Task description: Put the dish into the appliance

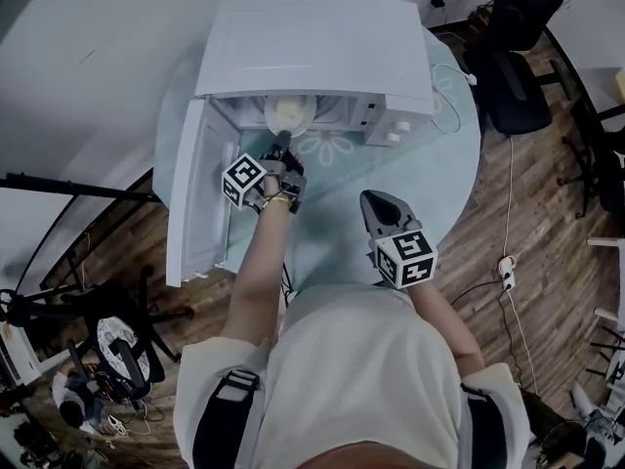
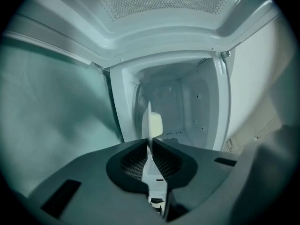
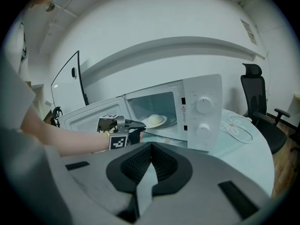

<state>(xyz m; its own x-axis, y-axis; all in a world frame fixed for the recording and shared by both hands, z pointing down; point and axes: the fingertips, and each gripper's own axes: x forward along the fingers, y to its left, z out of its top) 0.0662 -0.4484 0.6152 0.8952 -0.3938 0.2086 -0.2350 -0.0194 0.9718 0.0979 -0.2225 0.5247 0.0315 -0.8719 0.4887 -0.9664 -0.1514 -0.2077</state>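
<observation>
The white microwave (image 1: 312, 47) stands on a round table (image 1: 430, 174) with a pale green cloth. Its door (image 1: 195, 198) hangs wide open to the microwave's left. Just right of the door, in front of the open cavity, the left gripper (image 1: 281, 145) reaches toward the oven. Its jaws are clamped on the near rim of the dish (image 1: 290, 113). In the left gripper view the plate shows edge-on between the pads. The dish, a white plate carrying a pale domed lump of food (image 2: 156, 124), sits in the mouth of the cavity. No view shows whether it rests on the cavity floor. To the right of the cavity are the microwave's two control knobs (image 3: 204, 116). In front of the microwave and farther right, the right gripper (image 1: 373, 198) hovers over the cloth, jaws together with nothing between them. A white cable (image 1: 451, 106) lies on the table beside the microwave's right side. A black office chair (image 1: 518, 57) stands on the wooden floor beyond it.
</observation>
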